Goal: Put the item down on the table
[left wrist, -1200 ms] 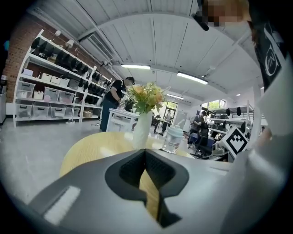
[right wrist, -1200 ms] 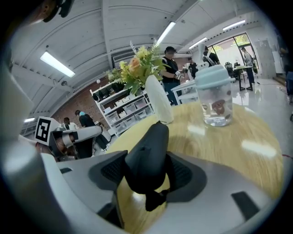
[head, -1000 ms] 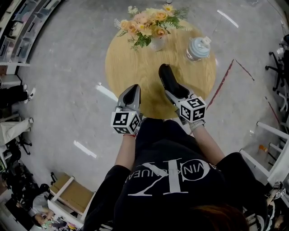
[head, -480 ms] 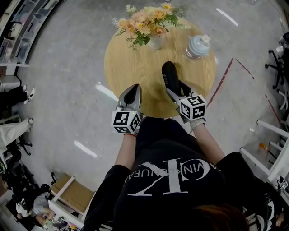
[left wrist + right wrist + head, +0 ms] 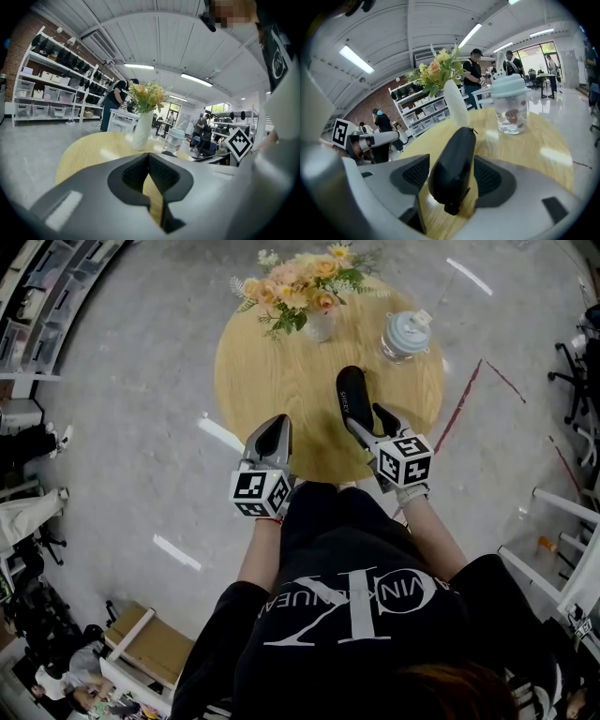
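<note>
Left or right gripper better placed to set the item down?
Right. The right gripper holds the black item over the table; the left gripper is shut and empty at the table's near edge.

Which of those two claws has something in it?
The right claw: a black pouch sits between its jaws. The left claw is shut on nothing.

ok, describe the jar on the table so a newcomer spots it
Find the round wooden table. At its far right edge, right of the flower vase, stands the jar. It alone is see-through, with a pale blue lid.
</note>
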Available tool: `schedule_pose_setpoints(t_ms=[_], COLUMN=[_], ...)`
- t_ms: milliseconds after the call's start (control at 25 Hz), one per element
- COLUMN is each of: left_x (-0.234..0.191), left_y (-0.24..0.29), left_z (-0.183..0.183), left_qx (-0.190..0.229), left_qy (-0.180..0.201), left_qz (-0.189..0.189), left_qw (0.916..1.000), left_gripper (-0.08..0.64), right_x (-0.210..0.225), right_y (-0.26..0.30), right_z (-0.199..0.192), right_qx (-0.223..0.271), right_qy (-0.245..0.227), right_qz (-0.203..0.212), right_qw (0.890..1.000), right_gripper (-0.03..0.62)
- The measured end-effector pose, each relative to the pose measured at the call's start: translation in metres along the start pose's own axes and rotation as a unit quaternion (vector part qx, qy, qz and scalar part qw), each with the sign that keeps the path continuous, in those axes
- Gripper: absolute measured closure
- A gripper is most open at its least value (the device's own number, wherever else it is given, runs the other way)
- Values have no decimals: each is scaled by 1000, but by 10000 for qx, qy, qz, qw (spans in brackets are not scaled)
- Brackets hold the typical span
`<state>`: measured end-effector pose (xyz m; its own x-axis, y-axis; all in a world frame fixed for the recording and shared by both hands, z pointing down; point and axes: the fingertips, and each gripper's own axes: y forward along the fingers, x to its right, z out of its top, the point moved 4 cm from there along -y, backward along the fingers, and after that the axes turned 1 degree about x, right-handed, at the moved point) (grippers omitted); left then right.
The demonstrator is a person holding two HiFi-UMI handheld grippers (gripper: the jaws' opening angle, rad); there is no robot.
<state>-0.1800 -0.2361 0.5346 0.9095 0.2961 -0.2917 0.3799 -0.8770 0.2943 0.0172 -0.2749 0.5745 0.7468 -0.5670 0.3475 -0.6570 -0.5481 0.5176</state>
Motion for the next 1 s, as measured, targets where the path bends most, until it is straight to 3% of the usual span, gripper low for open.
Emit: schedule_pose_setpoints(t_ms=[320, 440, 560, 1000], left_x=[3, 4, 6, 11], left_y=[2, 2, 2, 5], left_z=[8, 14, 21, 52], left_qx=[112, 182, 267, 689], left_qy=[15, 34, 58, 240], left_qz=[-34, -40, -44, -67], left_qw=[9999, 9998, 9996, 9973], left_gripper=[548, 548, 549, 548], right_x=[1, 0, -1, 1], right_y=[-20, -30, -42, -68], right_z=[26, 36, 47, 83], right_qx=[510, 704, 911, 1416], right_qy=[-226, -497, -690, -1163], right_qz=[-118, -246, -300, -381], right_qw=[9984, 9960, 9930, 9823], right_gripper=[340, 463, 532, 560])
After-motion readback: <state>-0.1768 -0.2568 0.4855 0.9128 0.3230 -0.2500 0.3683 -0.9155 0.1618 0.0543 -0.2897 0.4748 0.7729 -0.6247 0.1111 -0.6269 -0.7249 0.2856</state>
